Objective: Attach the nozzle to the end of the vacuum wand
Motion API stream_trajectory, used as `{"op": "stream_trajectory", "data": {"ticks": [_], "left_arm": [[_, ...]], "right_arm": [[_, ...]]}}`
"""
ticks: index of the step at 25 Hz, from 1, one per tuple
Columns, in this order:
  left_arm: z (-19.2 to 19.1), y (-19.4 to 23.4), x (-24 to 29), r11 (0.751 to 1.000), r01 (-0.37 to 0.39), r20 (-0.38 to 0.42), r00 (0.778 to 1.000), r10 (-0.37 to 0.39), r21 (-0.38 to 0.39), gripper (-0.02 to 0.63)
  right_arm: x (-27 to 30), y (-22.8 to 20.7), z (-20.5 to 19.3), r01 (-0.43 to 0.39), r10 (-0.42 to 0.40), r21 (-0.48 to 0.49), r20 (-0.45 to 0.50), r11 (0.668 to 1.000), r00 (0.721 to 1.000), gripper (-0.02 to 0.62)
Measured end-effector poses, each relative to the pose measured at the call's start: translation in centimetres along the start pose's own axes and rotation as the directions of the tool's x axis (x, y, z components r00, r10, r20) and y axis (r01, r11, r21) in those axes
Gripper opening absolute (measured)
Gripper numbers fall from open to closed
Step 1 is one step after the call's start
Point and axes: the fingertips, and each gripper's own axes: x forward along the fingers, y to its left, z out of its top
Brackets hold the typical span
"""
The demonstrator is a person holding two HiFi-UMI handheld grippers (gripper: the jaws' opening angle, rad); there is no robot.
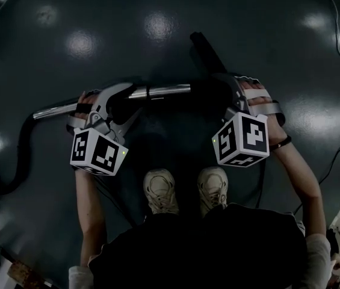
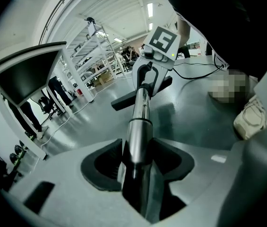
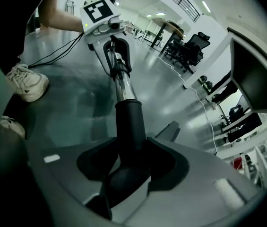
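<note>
In the head view the person stands on a dark floor (image 1: 49,59), shoes (image 1: 160,190) together, and holds the vacuum wand (image 1: 163,91) level above it. The left gripper (image 1: 114,100) clasps the chrome tube, with a black hose (image 1: 19,155) trailing off the tube's far end toward the left edge of the floor. The right gripper (image 1: 230,94) holds the black nozzle (image 1: 206,50), which slants away from the person.

In the left gripper view the jaws are clenched on the chrome wand (image 2: 140,112). The wand runs ahead to the right gripper (image 2: 145,78), and the nozzle (image 2: 126,100) juts out to the left there.

In the right gripper view the jaws grasp the nozzle's black collar (image 3: 129,122). The wand (image 3: 121,86) enters the collar and leads on to the left gripper (image 3: 114,56).
</note>
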Motion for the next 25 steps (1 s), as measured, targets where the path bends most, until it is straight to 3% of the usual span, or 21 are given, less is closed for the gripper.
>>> {"op": "stream_trajectory", "data": {"ticks": [4, 8, 13, 19, 21, 23, 25], "left_arm": [[-0.4, -0.1, 0.1, 1.000, 0.007, -0.013, 1.000, -0.007, 0.010, 0.199], [0.6, -0.2, 0.3, 1.000, 0.008, 0.047, 0.999, -0.007, -0.016, 0.196], [1.0, -1.0, 1.2, 0.998, 0.063, 0.082, 0.995, -0.063, 0.007, 0.178], [1.2, -0.8, 0.9, 0.999, 0.046, 0.091, 0.995, -0.048, 0.024, 0.182], [0.1, -0.8, 1.1, 0.998, 0.037, 0.033, 0.999, -0.039, 0.055, 0.195], [-2.6, -0.8, 1.0, 0.993, 0.031, -0.092, 0.996, -0.020, 0.116, 0.221], [-5.0, -0.7, 0.5, 0.988, 0.024, -0.165, 0.986, 0.001, 0.151, 0.197]], "right_arm": [[-1.6, 0.2, 1.1, -0.009, 0.010, -0.011, 0.034, 1.000, 0.999, 0.195], [-1.2, 0.4, 1.1, -0.025, 0.028, -0.048, 0.065, 0.999, 0.998, 0.195], [0.9, 1.3, 2.0, -0.148, 0.163, -0.141, 0.102, 0.979, 0.981, 0.195], [0.7, 0.8, 2.3, -0.104, 0.120, -0.137, 0.114, 0.985, 0.986, 0.195], [0.7, 1.0, 2.0, -0.098, 0.114, -0.129, 0.121, 0.987, 0.986, 0.195], [1.0, 1.3, 1.9, -0.101, 0.117, -0.124, 0.129, 0.987, 0.985, 0.195], [1.1, 1.5, 1.9, -0.106, 0.123, -0.125, 0.133, 0.986, 0.983, 0.195]]}}
